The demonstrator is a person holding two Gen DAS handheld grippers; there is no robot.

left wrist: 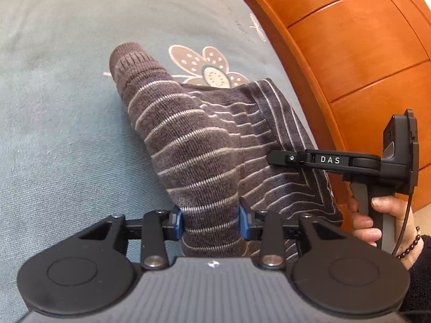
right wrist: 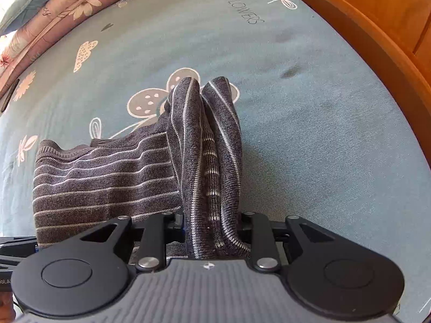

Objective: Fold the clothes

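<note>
Bedsheet [right wrist: 323, 140]: broad bare stretch on the right gripper's outer side and beyond the striped sweater [right wrist: 107, 177]; free passage.
Wooden bed frame [left wrist: 350, 53]: runs along the sheet's edge, walling off that side, close beside the right gripper [left wrist: 274, 158].
Stacked quilts [right wrist: 54, 8]: block the sheet's far corner.

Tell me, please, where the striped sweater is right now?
The striped sweater lies bunched on the blue floral bedsheet, beside the wooden bed frame, its fabric between both grippers' fingers.
</note>
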